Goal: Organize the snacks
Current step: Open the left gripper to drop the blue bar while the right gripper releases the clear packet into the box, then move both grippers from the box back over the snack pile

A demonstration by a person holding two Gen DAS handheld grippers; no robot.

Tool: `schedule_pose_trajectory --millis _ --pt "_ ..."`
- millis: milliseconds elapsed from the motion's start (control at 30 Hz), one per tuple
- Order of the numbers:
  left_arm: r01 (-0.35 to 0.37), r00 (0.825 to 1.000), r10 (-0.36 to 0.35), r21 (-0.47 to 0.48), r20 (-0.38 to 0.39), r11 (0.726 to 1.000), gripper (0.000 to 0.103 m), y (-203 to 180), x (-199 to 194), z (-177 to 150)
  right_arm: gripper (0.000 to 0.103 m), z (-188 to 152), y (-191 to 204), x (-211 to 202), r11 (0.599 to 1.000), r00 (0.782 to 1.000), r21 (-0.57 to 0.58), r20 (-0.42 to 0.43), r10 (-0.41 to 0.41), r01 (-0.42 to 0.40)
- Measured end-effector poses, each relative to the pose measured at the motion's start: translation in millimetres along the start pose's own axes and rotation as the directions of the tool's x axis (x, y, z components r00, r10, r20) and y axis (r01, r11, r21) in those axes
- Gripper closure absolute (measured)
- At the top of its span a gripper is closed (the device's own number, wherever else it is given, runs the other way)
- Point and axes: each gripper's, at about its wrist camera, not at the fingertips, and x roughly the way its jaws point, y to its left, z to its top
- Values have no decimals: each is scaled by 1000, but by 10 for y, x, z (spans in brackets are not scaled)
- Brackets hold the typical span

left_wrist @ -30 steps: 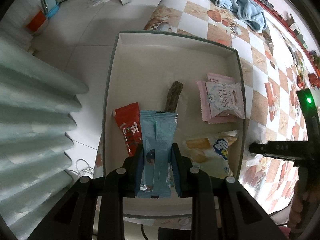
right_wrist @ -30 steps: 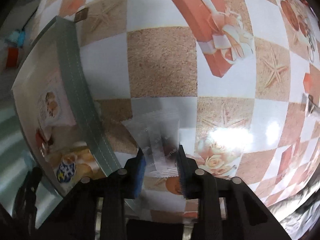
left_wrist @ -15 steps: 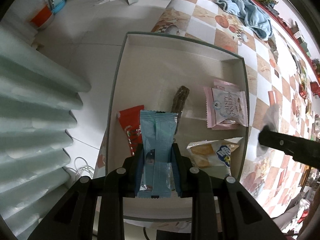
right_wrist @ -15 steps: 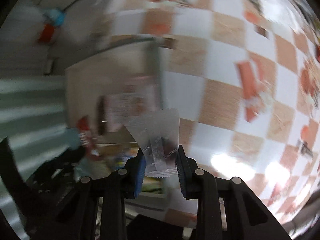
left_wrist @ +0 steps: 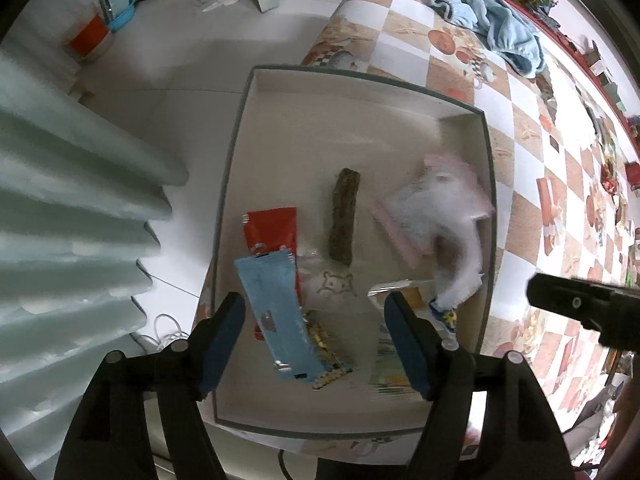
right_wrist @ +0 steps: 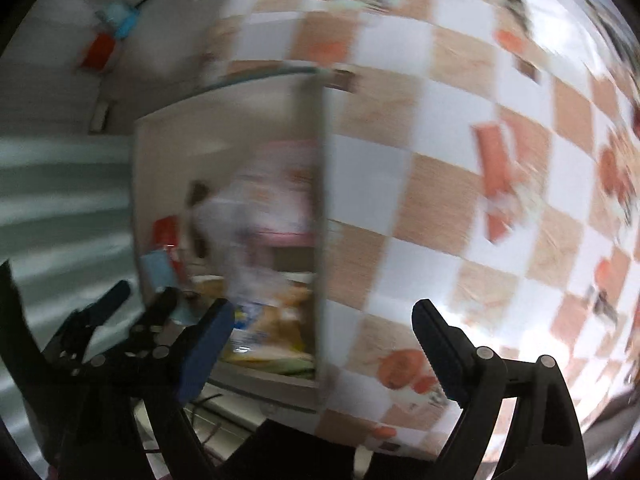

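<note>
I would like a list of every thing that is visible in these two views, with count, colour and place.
box: 1, white inside with grey-green rim, at the table edge.
blue packet: 1, light blue, in the box, between the left jaws but free of them.
red packet: 1, red, in the box, partly under the blue one.
brown bar: 1, dark brown, middle of the box.
pink packet: 1, pink, right side of the box.
clear packet: 1, whitish, blurred, over the pink one.
yellow bag: 1, yellow, near corner of the box.
towel: 1, light blue, far on the table.
tablecloth: 1, orange and white checks.
left gripper: jaws open.
right gripper: jaws open, nothing between them.
</note>
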Motion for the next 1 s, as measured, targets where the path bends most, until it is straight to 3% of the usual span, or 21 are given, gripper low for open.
schedule_pose_trajectory --millis 167,433,633,800,867,933,1000 --pt "4 1000 -4 46 8 999 26 -177 -36 33 12 -194 -687 74 975 999 220 -42 6 3" --pt "1 1000 -2 111 8 994 25 -502 -74 39 12 -653 -1685 141 857 997 515 -56 44 -9" --pt "-16 1000 14 133 16 991 25 -624 -119 2 12 -942 -2329 172 715 997 698 -22 69 -34" --pt "-32 999 29 165 18 986 25 -749 -154 -64 12 -1059 -2831 66 543 995 834 80 63 -101" --pt "-40 999 37 183 18 982 25 -802 -171 -104 12 -1016 -2996 33 492 994 864 104 37 -108" --pt "-50 999 48 206 18 977 25 -856 -193 -157 11 -921 -3107 7 474 993 874 116 2 -103" --pt "-64 998 62 230 18 971 25 -906 -215 -216 11 -779 -3174 9 482 994 873 108 -31 -79"
